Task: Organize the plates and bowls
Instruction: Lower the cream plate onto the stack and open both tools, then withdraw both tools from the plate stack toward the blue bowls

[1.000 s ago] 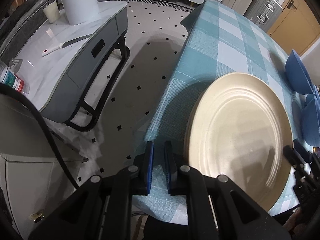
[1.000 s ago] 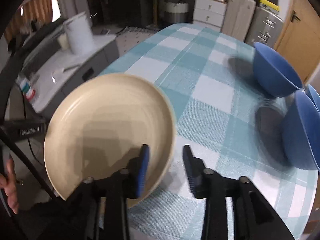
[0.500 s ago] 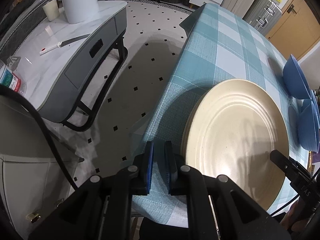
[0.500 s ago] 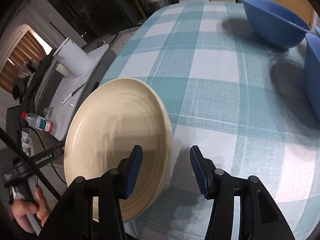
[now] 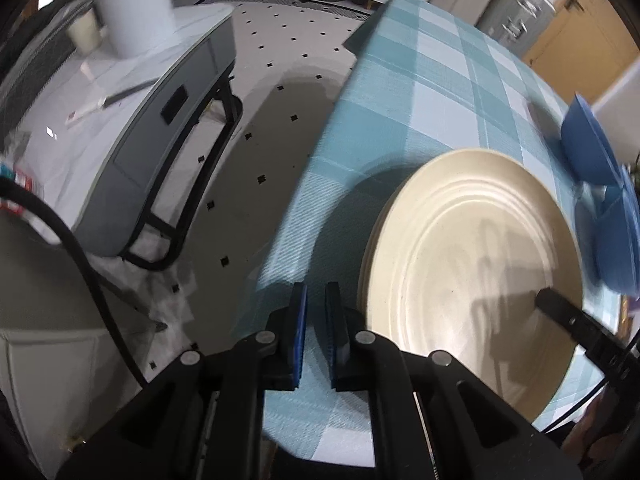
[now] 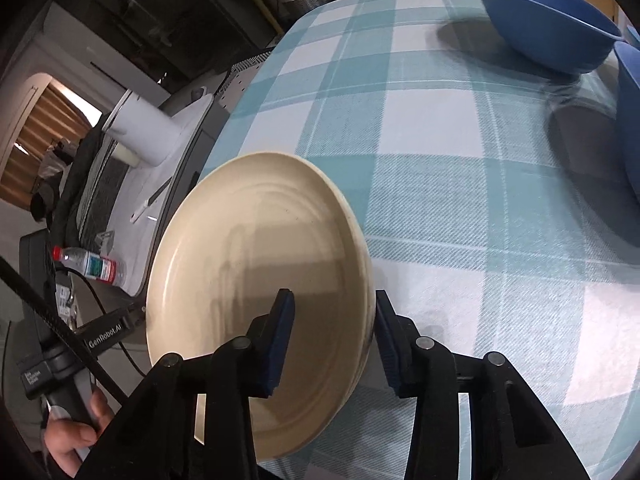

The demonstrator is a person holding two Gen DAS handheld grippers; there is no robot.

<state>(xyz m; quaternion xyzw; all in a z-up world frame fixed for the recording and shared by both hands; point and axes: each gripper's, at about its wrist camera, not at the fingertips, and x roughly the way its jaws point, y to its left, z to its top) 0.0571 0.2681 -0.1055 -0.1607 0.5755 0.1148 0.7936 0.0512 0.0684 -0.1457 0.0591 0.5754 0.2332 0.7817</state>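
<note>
A cream plate (image 5: 472, 264) lies near the front left corner of the checked tablecloth (image 5: 432, 92), seemingly on top of others like it. My left gripper (image 5: 314, 292) is shut on nothing, just left of the plate at the table's edge. My right gripper (image 6: 332, 304) straddles the plate's (image 6: 256, 248) right rim. One of its fingers (image 6: 282, 320) hangs over the plate's inside, the other sits outside the rim. Its jaws are closing, and the pads do not visibly press on the plate. Two blue bowls (image 6: 548, 36) (image 6: 632, 120) stand at the far right.
Left of the table is tiled floor (image 5: 272, 92) and a grey side table (image 5: 132, 128) with a white container (image 5: 132, 4) and a water bottle (image 6: 90, 266). A person's hand (image 6: 76, 432) holds the left gripper's handle. Drawers and a door lie behind.
My right gripper rolled and sank onto the plate's right rim, and its jaws narrowed. The left gripper stayed put beside the plate, still shut.
</note>
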